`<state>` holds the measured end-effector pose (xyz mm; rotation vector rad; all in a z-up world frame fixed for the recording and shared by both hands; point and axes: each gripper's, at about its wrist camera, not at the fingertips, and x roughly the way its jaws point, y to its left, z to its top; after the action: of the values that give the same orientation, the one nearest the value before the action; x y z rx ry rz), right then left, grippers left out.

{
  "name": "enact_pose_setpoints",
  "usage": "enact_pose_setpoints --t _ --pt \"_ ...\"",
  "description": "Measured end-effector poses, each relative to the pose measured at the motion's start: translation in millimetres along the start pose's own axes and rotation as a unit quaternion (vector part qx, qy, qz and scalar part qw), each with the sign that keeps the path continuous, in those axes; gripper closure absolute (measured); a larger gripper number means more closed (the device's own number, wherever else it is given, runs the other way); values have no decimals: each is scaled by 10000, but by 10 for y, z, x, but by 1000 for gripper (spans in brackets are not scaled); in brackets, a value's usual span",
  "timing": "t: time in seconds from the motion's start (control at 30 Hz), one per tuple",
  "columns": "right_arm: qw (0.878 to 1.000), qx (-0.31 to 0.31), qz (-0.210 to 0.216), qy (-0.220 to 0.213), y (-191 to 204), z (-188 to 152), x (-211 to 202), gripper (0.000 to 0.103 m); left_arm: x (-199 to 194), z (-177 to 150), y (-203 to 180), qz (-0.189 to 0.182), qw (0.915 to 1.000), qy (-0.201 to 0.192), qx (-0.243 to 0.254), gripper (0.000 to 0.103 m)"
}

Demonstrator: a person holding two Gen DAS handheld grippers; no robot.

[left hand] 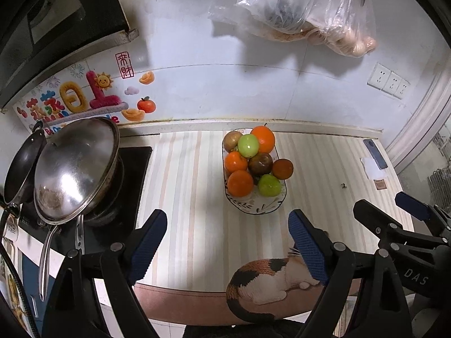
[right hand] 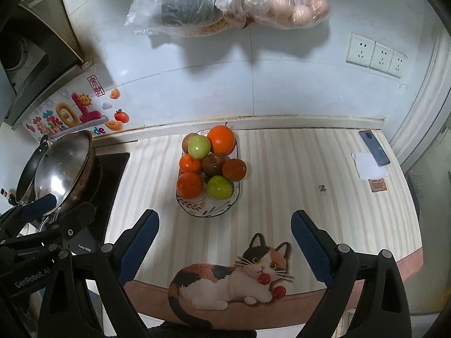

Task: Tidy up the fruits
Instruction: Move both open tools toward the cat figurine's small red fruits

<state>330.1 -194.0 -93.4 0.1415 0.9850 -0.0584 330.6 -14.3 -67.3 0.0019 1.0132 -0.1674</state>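
Observation:
An oval white dish with a leaf pattern (left hand: 255, 207) (right hand: 207, 209) stands on the striped mat near the back wall, piled with fruit: oranges (left hand: 240, 183) (right hand: 189, 185), green apples (left hand: 269, 185) (right hand: 220, 187) and darker brown fruits (left hand: 260, 164) (right hand: 213, 164). My left gripper (left hand: 227, 249) hangs above the mat's near edge, well short of the dish, open with nothing between its blue pads. My right gripper (right hand: 225, 249) is likewise open and empty, over the cat picture (right hand: 239, 277). Each gripper shows at the side of the other's view.
A steel lidded wok (left hand: 76, 169) and a dark pan (left hand: 24, 166) sit on the black hob at the left. A phone (right hand: 374, 148), white paper (right hand: 369, 166) and a small card lie at the right. Plastic bags (right hand: 225, 0) hang on the wall above the dish.

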Motion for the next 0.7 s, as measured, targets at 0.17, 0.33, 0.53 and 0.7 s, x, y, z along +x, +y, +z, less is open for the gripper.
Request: enact_pose_setpoints --t 0.17,0.33,0.53,0.7 --pt "9999 101 104 -7 -48 7 -31 6 -55 -6 -17 -81 9999 -48 -61 15" --pt "9987 424 249 105 -287 0 66 4 119 -11 -111 -189 9998 94 -39 6" --pt "9912 1007 74 860 -899 -282 632 4 740 -174 -424 -189 9968 735 250 6" --pt "9794 1266 -177 1565 -1318 -850 1205 4 1331 -435 -792 -119 9879 1404 654 6"
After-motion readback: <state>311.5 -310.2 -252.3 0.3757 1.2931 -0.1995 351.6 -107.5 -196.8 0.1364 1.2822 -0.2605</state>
